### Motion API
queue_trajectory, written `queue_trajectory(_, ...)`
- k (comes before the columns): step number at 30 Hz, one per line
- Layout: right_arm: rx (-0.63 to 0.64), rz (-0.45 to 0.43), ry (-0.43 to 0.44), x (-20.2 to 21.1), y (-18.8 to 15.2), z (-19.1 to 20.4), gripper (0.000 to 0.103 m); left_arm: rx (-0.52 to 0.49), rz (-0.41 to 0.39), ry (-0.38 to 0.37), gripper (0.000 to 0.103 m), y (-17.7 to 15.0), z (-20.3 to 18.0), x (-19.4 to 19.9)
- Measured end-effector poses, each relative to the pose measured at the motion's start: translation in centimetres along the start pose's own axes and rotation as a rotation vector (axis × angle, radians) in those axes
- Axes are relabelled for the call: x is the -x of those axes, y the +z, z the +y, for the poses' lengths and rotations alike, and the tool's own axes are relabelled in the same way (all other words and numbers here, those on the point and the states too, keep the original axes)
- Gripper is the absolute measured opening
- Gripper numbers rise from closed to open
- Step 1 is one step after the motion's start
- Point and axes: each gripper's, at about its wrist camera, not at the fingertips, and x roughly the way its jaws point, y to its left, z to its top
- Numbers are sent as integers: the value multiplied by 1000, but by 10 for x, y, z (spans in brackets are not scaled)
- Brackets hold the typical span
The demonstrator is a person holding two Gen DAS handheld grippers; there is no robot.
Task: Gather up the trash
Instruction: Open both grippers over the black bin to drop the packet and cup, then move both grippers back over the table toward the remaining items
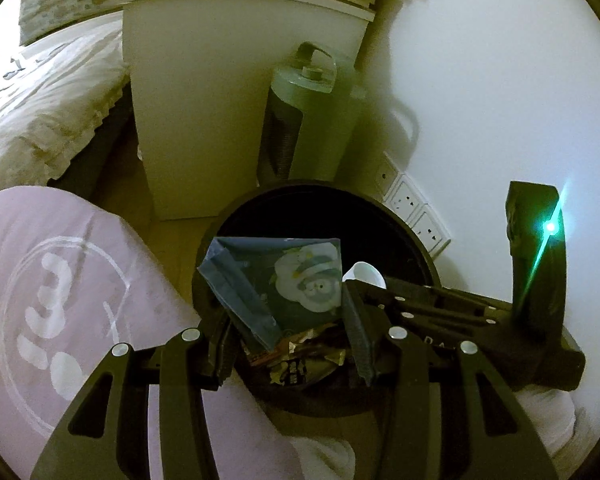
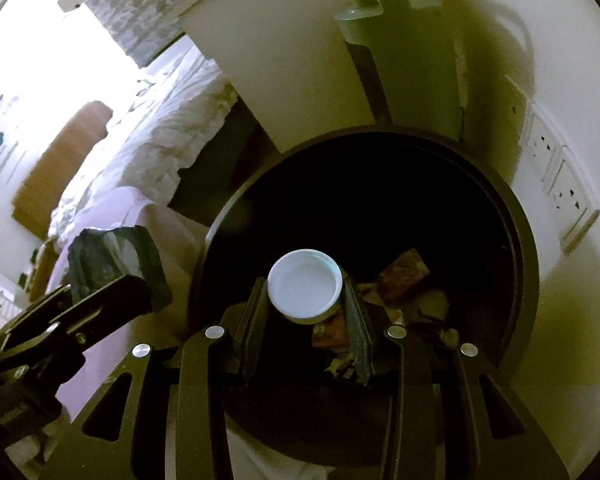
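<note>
A round black bin (image 1: 414, 232) (image 2: 520, 240) stands on the floor by the wall, with crumpled wrappers (image 1: 300, 356) (image 2: 404, 272) lying inside. My left gripper (image 1: 288, 320) is shut on a blue packet (image 1: 284, 276) printed with a pale cartoon figure, held over the bin's near edge. My right gripper (image 2: 305, 292) is shut on a white bottle cap (image 2: 305, 286), hollow side up, above the bin's opening. In the left wrist view the right gripper (image 1: 376, 284) and the cap (image 1: 366, 274) sit just right of the packet. In the right wrist view the left gripper (image 2: 112, 280) and its packet (image 2: 116, 252) are at left, beside the rim.
A white bedside cabinet (image 1: 220, 100) and a grey-green tower appliance (image 1: 300, 120) stand right behind the bin. Wall sockets (image 1: 416, 208) are low on the white wall at right. A bed (image 1: 40, 112) and a pink printed cloth (image 1: 60, 280) lie at left.
</note>
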Motion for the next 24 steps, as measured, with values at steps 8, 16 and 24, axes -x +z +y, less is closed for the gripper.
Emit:
queue_trajectory(8,-34,3,-30,1,-2,-9,52,-38,-10,-8,64,6,-11,2)
queue_trajectory(16,-51,0,-34,3,-1,-5,66,-30,-45,12,83,5,-7,15)
queue_trajectory(24,27,12,17,-2,0,33,66,41,-79,55,83,-5,27,41)
